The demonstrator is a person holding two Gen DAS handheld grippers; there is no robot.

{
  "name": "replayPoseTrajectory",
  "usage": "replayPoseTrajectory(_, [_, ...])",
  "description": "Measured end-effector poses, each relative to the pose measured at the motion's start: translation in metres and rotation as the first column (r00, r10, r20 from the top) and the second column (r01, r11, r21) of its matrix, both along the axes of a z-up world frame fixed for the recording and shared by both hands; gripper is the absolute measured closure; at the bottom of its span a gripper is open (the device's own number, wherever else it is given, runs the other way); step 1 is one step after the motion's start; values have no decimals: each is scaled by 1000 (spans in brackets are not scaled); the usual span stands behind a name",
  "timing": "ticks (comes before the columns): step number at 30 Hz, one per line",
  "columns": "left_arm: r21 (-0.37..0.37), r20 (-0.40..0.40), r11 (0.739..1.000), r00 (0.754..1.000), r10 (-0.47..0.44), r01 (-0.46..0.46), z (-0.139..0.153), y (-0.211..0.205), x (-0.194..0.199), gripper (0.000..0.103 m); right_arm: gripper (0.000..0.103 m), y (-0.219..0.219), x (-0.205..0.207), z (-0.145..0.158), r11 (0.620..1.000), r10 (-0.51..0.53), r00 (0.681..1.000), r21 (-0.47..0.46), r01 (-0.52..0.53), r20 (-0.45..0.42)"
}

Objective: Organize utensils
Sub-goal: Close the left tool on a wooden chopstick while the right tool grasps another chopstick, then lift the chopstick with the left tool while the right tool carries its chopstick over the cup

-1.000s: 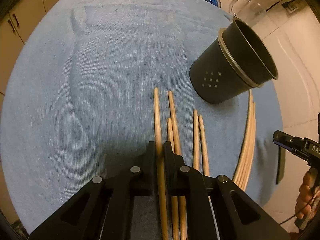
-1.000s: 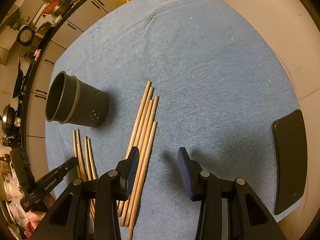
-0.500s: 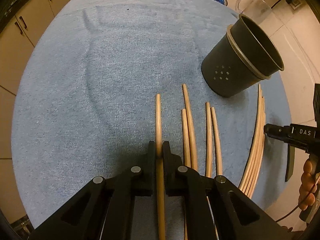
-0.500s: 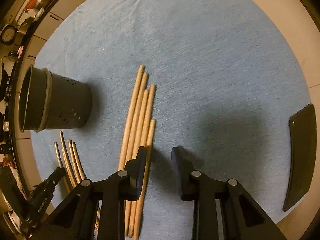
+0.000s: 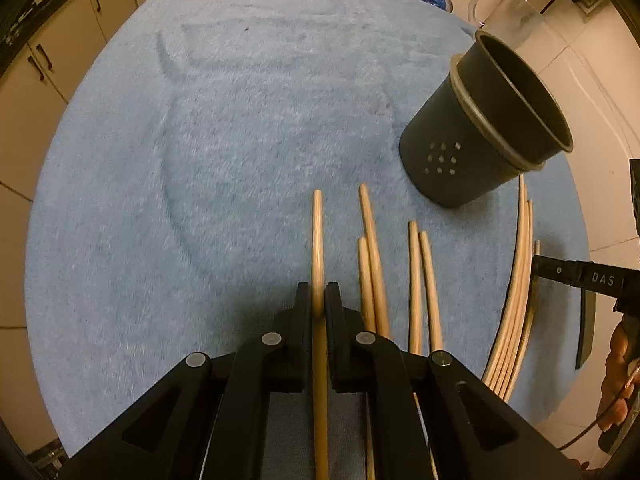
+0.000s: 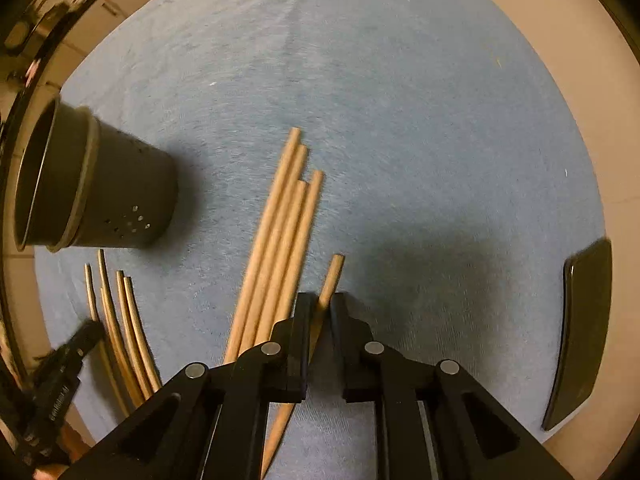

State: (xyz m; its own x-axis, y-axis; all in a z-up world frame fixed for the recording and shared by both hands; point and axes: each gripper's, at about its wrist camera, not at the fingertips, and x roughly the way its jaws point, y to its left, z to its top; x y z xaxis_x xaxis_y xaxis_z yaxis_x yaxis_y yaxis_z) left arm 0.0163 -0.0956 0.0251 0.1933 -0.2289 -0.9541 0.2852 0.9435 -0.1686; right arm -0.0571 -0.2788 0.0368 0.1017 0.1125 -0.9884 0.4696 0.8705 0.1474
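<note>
Left gripper (image 5: 319,300) pointing steeply down at the blue towel (image 5: 240,140), jaws pressed together on one wooden chopstick (image 5: 317,240), thin end sticking out ahead of the fingers. Just to its right, four loose chopsticks (image 5: 394,272) lying flat on the towel in two pairs. Beyond them, black utensil holder (image 5: 480,136) standing upright with small holes low on its wall, a glass mug (image 5: 504,12) behind it.

Right gripper (image 6: 320,308) pointing straight down, jaws closing around a single chopstick (image 6: 331,276), almost together; firm pressing of the pads not possible to tell. Beside it on the left, bundle of four chopsticks (image 6: 280,232) resting side by side on the towel. Dark flat object (image 6: 584,332) at the right edge of the towel, well apart from everything.
</note>
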Motion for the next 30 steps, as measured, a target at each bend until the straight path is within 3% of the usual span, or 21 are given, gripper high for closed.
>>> replayPoseTrajectory(3, [-35,23,999,1000,-8,9,5,0,-5,97,97,-1,-2,2,999,-18,1000,40,17,22])
replayPoseTrajectory(9, [-156,148,987,989,-5,28,47,11,-32,97,97,-10,-32,39,991,-42,979,133,16,197])
replayPoseTrajectory(13, [-195,227,980,974,17,28,78,12,-47,97,97,0,-47,76,989,-17,938,144,-35,345])
replayPoseTrajectory(18, [-236,301,971,953,36,38,114,23,-63,97,97,11,-58,114,993,33,872,84,-85,489])
replayPoseTrajectory(25, [-251,352,965,936,22,72,139,33,-76,97,97,19,-83,149,995,42,807,46,-86,589])
replayPoseTrajectory(30, [-257,382,962,924,13,93,154,33,-72,97,97,9,-96,167,996,27,781,48,-73,623])
